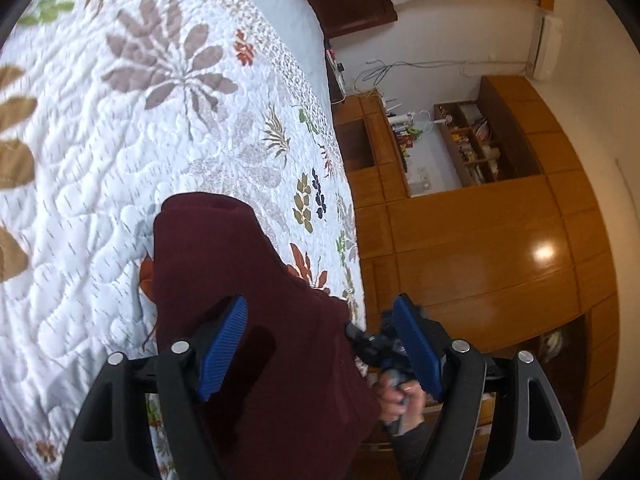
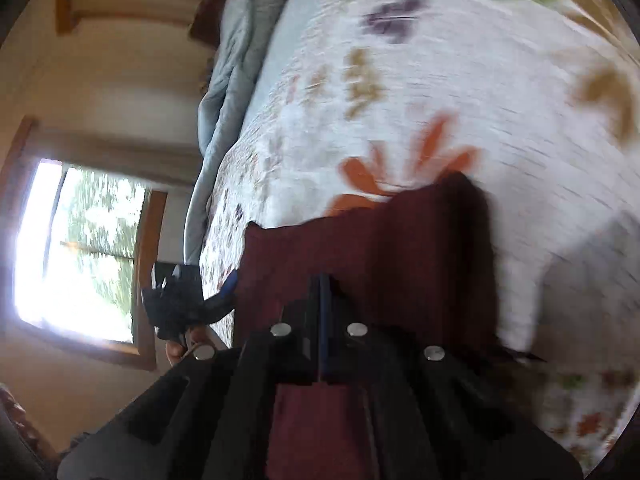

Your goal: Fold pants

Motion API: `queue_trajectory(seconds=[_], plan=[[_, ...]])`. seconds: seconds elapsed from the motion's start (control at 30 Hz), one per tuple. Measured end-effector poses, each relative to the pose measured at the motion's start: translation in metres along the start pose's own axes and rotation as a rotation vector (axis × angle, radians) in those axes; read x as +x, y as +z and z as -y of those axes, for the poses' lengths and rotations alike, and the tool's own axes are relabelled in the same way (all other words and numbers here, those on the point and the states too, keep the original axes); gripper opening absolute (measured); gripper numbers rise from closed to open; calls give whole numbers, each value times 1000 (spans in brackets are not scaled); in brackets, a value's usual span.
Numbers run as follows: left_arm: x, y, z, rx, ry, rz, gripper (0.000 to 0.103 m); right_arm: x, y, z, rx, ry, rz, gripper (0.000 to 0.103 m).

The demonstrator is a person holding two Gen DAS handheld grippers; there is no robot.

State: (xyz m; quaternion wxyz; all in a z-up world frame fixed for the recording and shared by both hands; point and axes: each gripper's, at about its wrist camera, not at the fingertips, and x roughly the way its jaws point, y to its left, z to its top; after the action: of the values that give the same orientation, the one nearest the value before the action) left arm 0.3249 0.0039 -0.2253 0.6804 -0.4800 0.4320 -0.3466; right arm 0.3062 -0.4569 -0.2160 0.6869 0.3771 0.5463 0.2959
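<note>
Dark maroon pants [image 1: 256, 304] hang folded over the floral quilt [image 1: 120, 160] near the bed's edge. My left gripper [image 1: 320, 316] is open, its blue pads [image 1: 224, 344] on either side of the cloth without pinching it. In the right wrist view my right gripper [image 2: 322, 280] is shut on the maroon pants [image 2: 400, 236], pads pressed together with the cloth draped around them above the quilt [image 2: 440, 80]. The other gripper [image 2: 188, 300] and the hand holding it show at the left of that view. The right gripper [image 1: 384, 344] also shows in the left wrist view.
Wooden cabinets and shelves [image 1: 480, 240] stand beside the bed. A window [image 2: 80, 248] is on the far wall. A light blue blanket [image 2: 232, 80] lies bunched along the bed's far edge.
</note>
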Motion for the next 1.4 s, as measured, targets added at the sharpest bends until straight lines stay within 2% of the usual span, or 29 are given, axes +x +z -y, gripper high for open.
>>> queue_trajectory(seconds=[0.07, 0.2, 0.23, 0.27, 0.3, 0.4, 0.47, 0.53, 0.57, 0.6, 0.63, 0.67, 0.77, 0.93, 1.1, 1.13, 1.2, 1.23, 1.27, 1.3, 1.4], plan=[[1, 1, -6, -32, -19, 3, 76, -4, -6, 7, 14, 22, 16, 0], [-11, 1, -3, -47, -18, 29, 76, -12, -12, -11, -24, -51, 29, 0], [-17, 0, 1, -44, -24, 37, 76, -21, -14, -10, -27, -53, 38, 6], [-21, -2, 4, -39, -25, 42, 76, -27, -18, -17, -30, -50, 53, 16], [-27, -5, 9, -26, -29, 47, 76, -32, -22, -24, -40, -42, 65, 20], [-41, -23, 24, 21, -60, 39, 76, -39, -50, -49, -96, 28, 63, 23], [-44, -40, 28, 33, -89, 8, 76, -36, -67, -54, -111, 50, 42, 24], [-43, -53, 27, 31, -112, -21, 76, -28, -86, -51, -128, 30, 14, 24], [-39, -60, 24, 31, -120, -47, 76, -25, -91, -44, -122, 9, 10, 21], [-35, -65, 22, 31, -118, -68, 76, -23, -95, -35, -112, -11, 9, 15], [-30, -68, 18, 27, -108, -91, 76, -23, -99, -24, -105, -39, 11, 0], [-25, -71, 12, 9, -96, -109, 76, -22, -101, -7, -91, -63, 18, 0], [-15, -76, -2, -19, -89, -126, 76, -24, -104, 19, -33, 32, 55, 0], [-19, -77, -3, -18, -84, -119, 76, -29, -105, 10, -61, -7, 60, 0], [-45, -78, 4, 11, -75, -81, 76, -50, -107, 8, -35, -67, 104, 1], [-53, -78, 7, 30, -45, -67, 78, -57, -107, 7, -22, -73, 122, 7], [-60, -73, 12, 70, 27, -57, 81, -67, -106, 1, -15, -76, 141, 28], [-63, -71, 14, 86, 58, -58, 81, -71, -104, -1, -10, -85, 151, 71], [-66, -69, 16, 104, 78, -61, 81, -76, -103, -5, -5, -122, 173, 94], [-69, -68, 17, 110, 82, -64, 81, -79, -100, -8, -9, -140, 189, 94], [-72, -59, 13, 100, 86, -76, 84, -73, -83, -10, 12, -102, 122, 94]])
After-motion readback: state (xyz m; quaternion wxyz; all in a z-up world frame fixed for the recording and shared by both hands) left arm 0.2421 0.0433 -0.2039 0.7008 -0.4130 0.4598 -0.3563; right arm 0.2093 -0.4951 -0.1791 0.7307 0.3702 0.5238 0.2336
